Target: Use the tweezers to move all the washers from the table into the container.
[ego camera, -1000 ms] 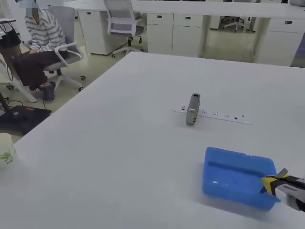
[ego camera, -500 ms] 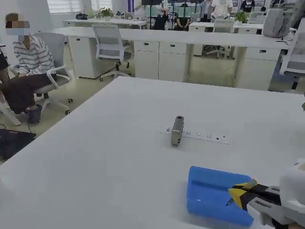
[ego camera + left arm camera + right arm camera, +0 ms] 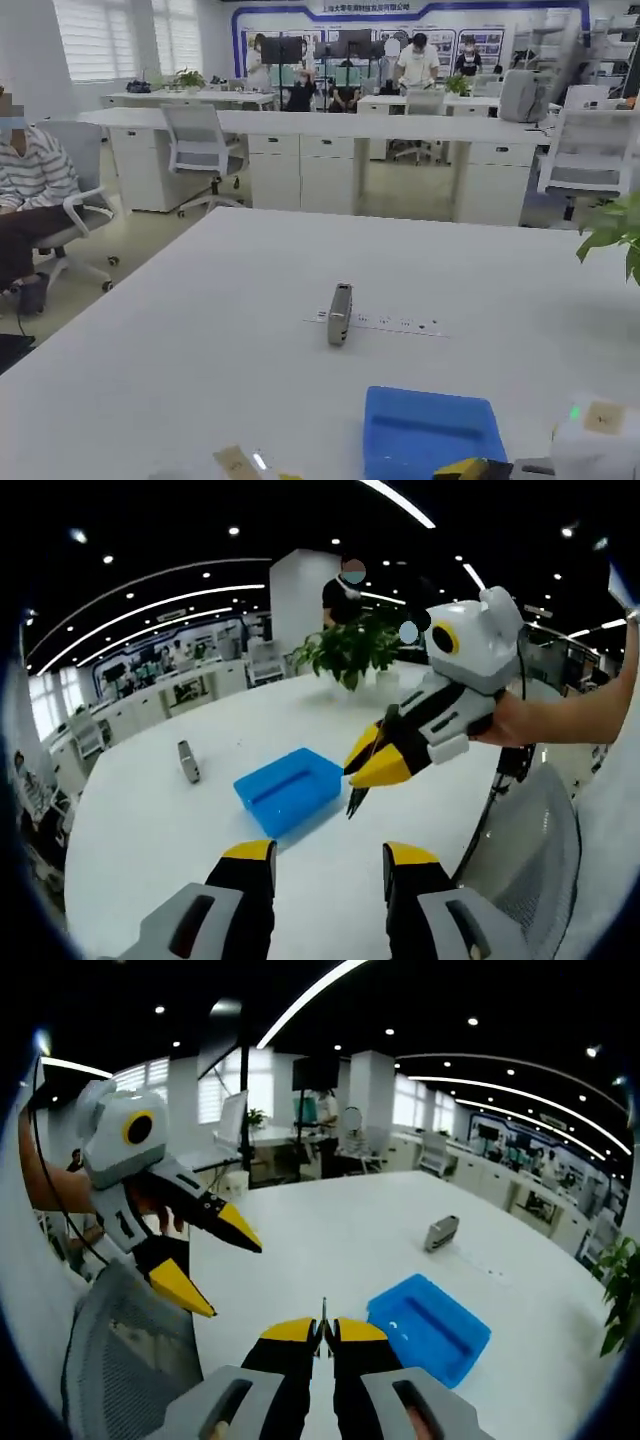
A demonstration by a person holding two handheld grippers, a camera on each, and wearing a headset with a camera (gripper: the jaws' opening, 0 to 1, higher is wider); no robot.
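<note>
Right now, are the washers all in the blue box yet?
Hard to say: washers are too small to make out, in the blue container or on the table. In hand: the right gripper is shut on the tweezers; the left gripper is open. Left: unclear.

Container (image 3: 435, 435): a shallow, open-topped rectangular tray of bright blue plastic. It rests flat on the white bench (image 3: 200, 350), close to the near edge and toward its right end in the head view. A raised ledge runs inside along one long wall. A small pale speck lies on its floor in the right gripper view, too small to identify. Tweezers (image 3: 323, 1312): thin and dark, clamped between the closed yellow jaws of the right claw (image 3: 323, 1328). The pointed tip projects beyond the jaws, in the air above the bench, beside the container and apart from it.
</note>
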